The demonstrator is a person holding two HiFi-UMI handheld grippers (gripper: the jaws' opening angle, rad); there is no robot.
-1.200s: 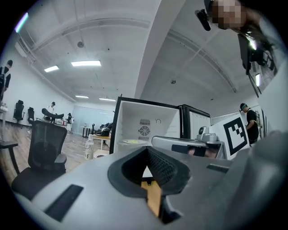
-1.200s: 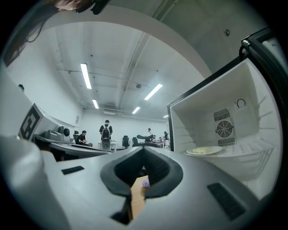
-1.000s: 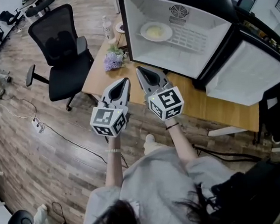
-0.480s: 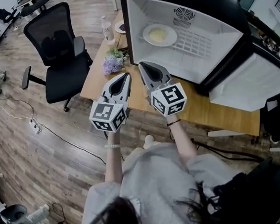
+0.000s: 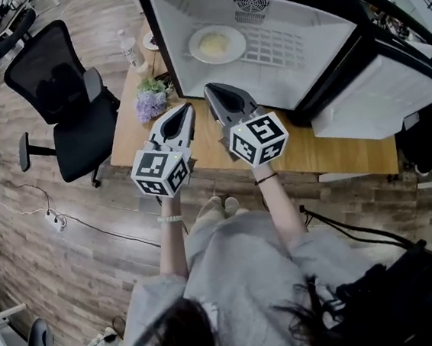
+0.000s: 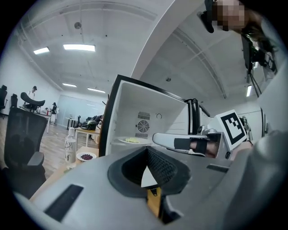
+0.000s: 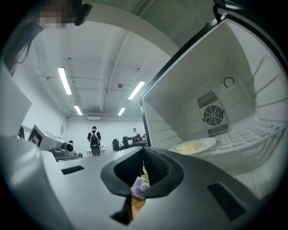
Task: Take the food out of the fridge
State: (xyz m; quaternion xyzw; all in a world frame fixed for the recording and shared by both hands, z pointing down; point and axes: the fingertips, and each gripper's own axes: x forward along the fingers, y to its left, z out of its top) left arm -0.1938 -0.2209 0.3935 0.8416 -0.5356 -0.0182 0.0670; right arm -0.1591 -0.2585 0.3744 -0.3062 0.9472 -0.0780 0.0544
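Your left tool [image 5: 186, 110] and right tool [image 5: 212, 90] are both pressed together, pinching nothing, side by side over the tabletop [image 5: 314, 154] right in front of the open fridge [image 5: 318, 50], and the plate of food [image 5: 216, 45] sits on the wire shelf [image 5: 279, 43] inside. Purple flowers [image 5: 149, 102] sit just left of your left tool, with a bottle [image 5: 132, 50] and an office chair [image 5: 62, 92] further left, and the fridge door [image 5: 377, 98] swung out right. The small dish [image 5: 150, 41] by the bottle is half hidden behind the fridge's corner, and the food's just a pale yellowish blob
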